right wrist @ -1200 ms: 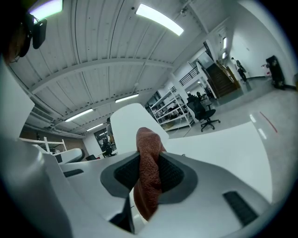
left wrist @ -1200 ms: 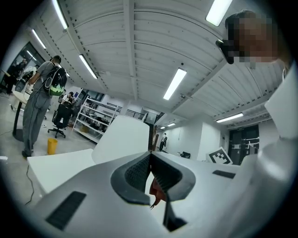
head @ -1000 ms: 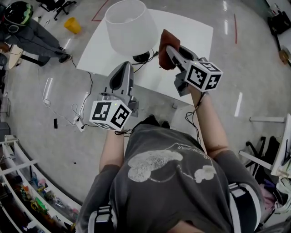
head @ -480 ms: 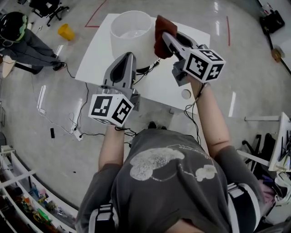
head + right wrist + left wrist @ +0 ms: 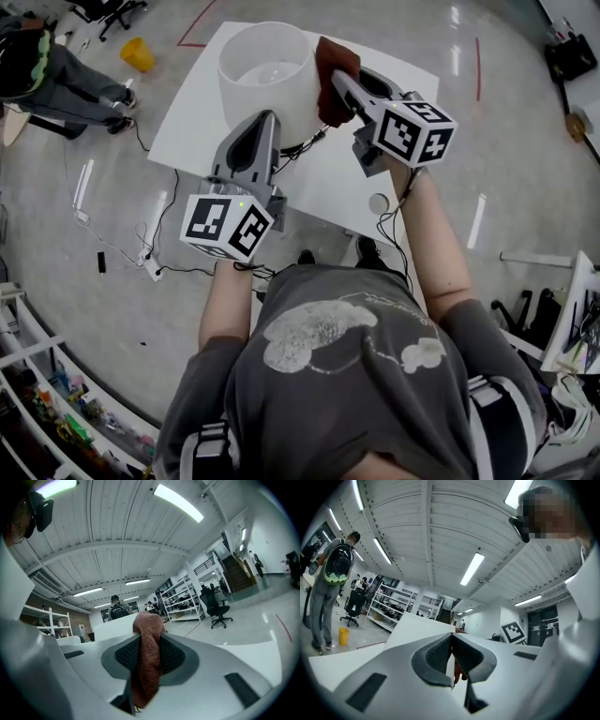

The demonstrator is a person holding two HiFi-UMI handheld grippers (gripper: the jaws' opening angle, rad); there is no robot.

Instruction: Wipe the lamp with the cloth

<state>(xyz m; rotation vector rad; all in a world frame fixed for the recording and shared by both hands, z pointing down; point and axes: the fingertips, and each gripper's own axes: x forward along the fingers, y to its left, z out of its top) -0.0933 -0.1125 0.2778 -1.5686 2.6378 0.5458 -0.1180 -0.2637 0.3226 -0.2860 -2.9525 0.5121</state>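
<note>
A lamp with a wide white shade (image 5: 265, 70) stands on a white table (image 5: 192, 103). The reddish-brown cloth (image 5: 330, 75) lies against the right side of the shade near its rim, and my right gripper (image 5: 339, 82) is shut on it. In the right gripper view the cloth (image 5: 149, 656) hangs folded between the jaws, with the shade (image 5: 112, 623) just behind. My left gripper (image 5: 264, 120) is shut and holds nothing, its tips just below the shade's near edge. The left gripper view has the jaws (image 5: 451, 641) pressed together and the shade (image 5: 419, 625) beyond. The shade hides the lamp's base.
A black cable (image 5: 309, 141) runs from under the shade across the table. On the floor are a power strip with leads (image 5: 150, 267), a yellow bin (image 5: 138, 53) and a small white disc (image 5: 378, 202). A person (image 5: 56, 66) stands at the far left. Shelving (image 5: 37, 375) fills the lower left.
My right gripper has carried the cloth up the shade's right side, from near the base to near the rim. The left gripper stays shut under the shade.
</note>
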